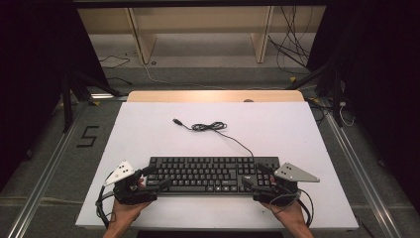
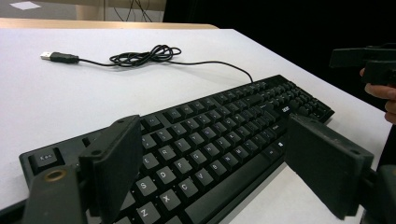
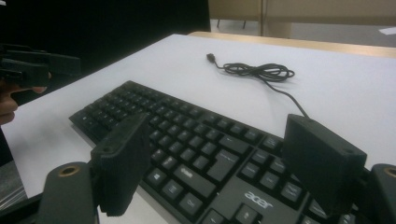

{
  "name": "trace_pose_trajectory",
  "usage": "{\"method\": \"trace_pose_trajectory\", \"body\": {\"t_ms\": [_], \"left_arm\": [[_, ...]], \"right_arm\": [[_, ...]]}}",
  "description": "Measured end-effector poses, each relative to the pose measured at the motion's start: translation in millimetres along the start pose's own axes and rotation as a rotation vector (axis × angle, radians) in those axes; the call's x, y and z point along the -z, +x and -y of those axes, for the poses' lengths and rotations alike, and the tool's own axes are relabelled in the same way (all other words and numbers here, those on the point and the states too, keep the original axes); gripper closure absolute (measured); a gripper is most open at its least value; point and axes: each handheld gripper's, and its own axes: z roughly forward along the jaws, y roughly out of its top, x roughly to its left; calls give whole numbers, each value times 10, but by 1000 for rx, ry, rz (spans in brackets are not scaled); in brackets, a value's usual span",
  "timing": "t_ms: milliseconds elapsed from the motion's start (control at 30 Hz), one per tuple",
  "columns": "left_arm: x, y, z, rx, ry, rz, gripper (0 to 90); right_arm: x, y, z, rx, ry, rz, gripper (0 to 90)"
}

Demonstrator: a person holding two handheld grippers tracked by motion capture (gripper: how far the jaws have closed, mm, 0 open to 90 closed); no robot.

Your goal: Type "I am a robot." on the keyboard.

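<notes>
Low in the frame, the left gripper (image 1: pixel 157 177) and right gripper (image 1: pixel 251 176) straddle the keyboard's (image 1: pixel 208 171) ends, jaws wide, gripping nothing.

Black full-size keyboard (image 1: pixel 213 173) lay flat on the white table (image 1: pixel 277 134), near the front edge, its long side parallel to that edge and its keys facing up. A silver logo sat on the right-hand part of its body, as the right gripper view showed. Its thin black cable (image 1: pixel 237 141) ran from the rear edge, formed a loose coil (image 1: pixel 209 127), and ended in an unplugged USB plug (image 1: pixel 177 121) resting on the tabletop.
</notes>
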Motion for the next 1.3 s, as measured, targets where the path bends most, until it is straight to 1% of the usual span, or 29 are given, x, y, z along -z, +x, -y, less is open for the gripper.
{"method": "trace_pose_trajectory", "body": {"t_ms": [67, 133, 167, 200, 233, 300, 333, 367, 400, 433, 467, 500, 533, 600, 667, 733, 767, 900, 933, 967, 1000, 1033, 1067, 1167, 1300], "left_arm": [[4, 9, 0, 1, 2, -4, 189], [7, 19, -1, 9, 2, -10, 195], [15, 36, -2, 18, 7, -19, 197], [15, 36, -2, 18, 7, -19, 202], [21, 53, -3, 24, 14, -30, 208], [25, 62, -2, 29, 16, -37, 227], [30, 75, -1, 34, 22, -43, 227], [33, 89, 0, 42, 28, -48, 255], [34, 101, 2, 50, 33, -54, 255], [34, 115, 4, 54, 42, -68, 291], [37, 132, 8, 59, 54, -78, 308], [40, 147, 11, 67, 58, -82, 308], [47, 161, 11, 71, 64, -90, 325], [61, 187, 12, 81, 72, -101, 369], [76, 214, 14, 92, 84, -113, 412], [83, 240, 22, 103, 93, -122, 453], [87, 249, 24, 108, 100, -127, 498], [90, 269, 33, 105, 132, -155, 572], [87, 273, 37, 107, 140, -159, 572], [87, 278, 41, 106, 147, -156, 613], [86, 278, 44, 105, 153, -155, 635], [82, 275, 45, 105, 160, -158, 635], [78, 275, 47, 98, 169, -163, 671], [67, 274, 57, 90, 194, -167, 738], [54, 270, 64, 83, 219, -173, 794]], "right_arm": [[-46, 17, -27, -6, 2, -12, 249], [-113, 43, -57, -9, 18, -27, 248], [-153, 56, -73, -13, 27, -39, 249], [-196, 70, -91, -17, 35, -52, 253], [-242, 91, -111, -19, 42, -59, 255], [-342, 136, -158, -5, 58, -79, 261], [-342, 136, -158, -5, 58, -79, 261], [-443, 186, -209, 11, 80, -90, 266], [-443, 186, -209, 11, 80, -90, 266], [-542, 224, -248, 25, 100, -100, 277], [-590, 241, -262, 31, 108, -103, 283], [-590, 241, -262, 31, 108, -103, 283], [-635, 253, -273, 37, 118, -112, 291], [-720, 275, -290, 50, 141, -118, 304], [-800, 289, -302, 54, 156, -129, 318], [-865, 306, -314, 59, 171, -127, 323], [-920, 317, -323, 66, 178, -134, 336], [-1007, 328, -331, 75, 204, -142, 357], [-1007, 328, -331, 75, 204, -142, 357], [-1041, 329, -332, 76, 214, -141, 367], [-1053, 328, -333, 77, 219, -143, 377], [-1053, 328, -333, 77, 219, -143, 377], [-1077, 331, -334, 83, 227, -143, 384], [-1117, 339, -335, 86, 235, -144, 400], [-1165, 356, -328, 94, 249, -149, 430]]}}
